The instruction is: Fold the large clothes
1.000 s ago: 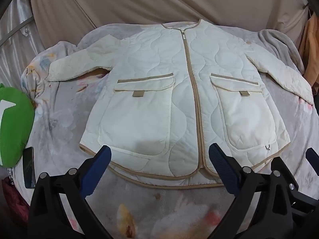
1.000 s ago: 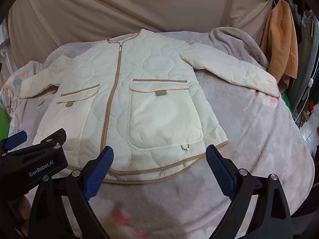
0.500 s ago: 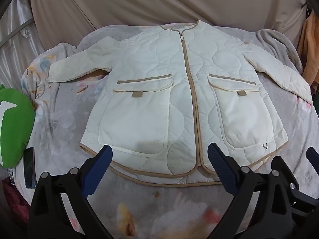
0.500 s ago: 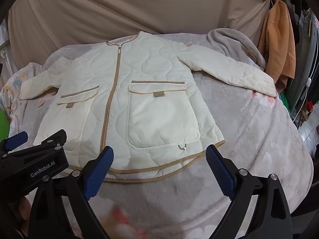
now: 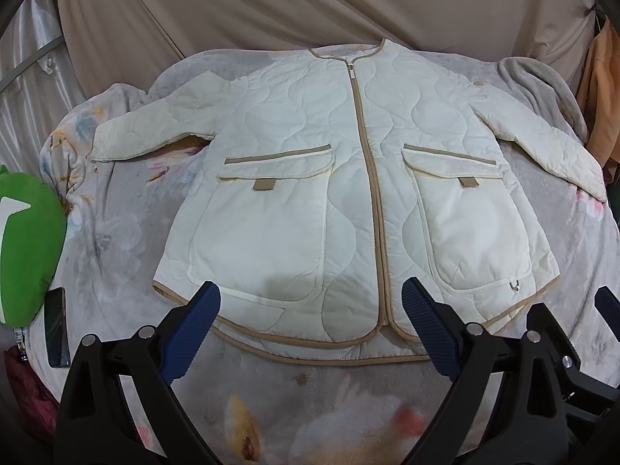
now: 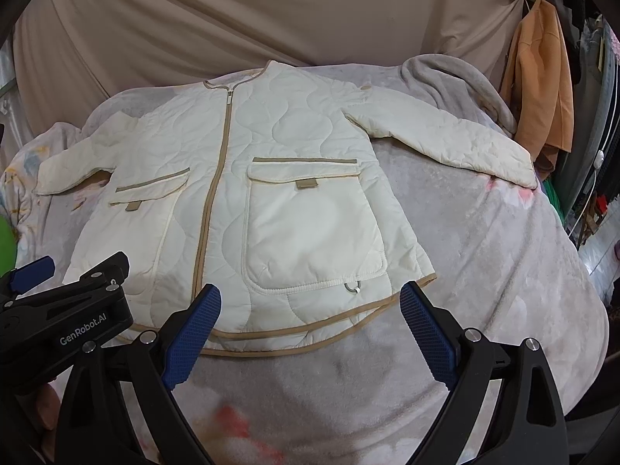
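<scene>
A cream quilted jacket [image 5: 310, 178] lies flat on the bed [image 5: 116, 232], collar toward the far edge, hem just beyond both spread, empty tongs, left [image 5: 310, 325] and right [image 6: 306, 321].

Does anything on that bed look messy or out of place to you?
Little. The cream quilted jacket lies flat and zipped, sleeves spread. Oddities: a dark phone lies at the bed's left edge beside a green cushion, and a grey fleece blanket is bunched at the far right corner.
</scene>
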The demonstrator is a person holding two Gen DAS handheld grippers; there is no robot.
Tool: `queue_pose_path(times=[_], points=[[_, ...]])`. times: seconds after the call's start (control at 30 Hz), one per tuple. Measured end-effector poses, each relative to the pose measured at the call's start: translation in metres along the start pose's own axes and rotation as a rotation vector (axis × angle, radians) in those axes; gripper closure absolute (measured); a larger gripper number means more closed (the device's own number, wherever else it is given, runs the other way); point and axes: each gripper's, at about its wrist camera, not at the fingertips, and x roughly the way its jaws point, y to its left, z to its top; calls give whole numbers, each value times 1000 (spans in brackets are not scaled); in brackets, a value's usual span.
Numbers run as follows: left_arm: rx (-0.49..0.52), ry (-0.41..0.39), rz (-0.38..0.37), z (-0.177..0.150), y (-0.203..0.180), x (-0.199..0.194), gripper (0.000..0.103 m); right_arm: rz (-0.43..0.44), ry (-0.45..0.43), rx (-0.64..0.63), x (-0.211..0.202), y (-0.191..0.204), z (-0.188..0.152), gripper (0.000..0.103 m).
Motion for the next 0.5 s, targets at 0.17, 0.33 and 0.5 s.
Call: queue_pose_path(times=[0.17,0.33,0.5], points=[[-2,3,-2,0,0,2,11,0,1,-1,0,0,0,11],[-2,2,-3,0,0,2,11,1,1,-1,0,0,-1,12],[-2,4,-3,0,-1,3,12,1,1,-1,1,1,-1,12]])
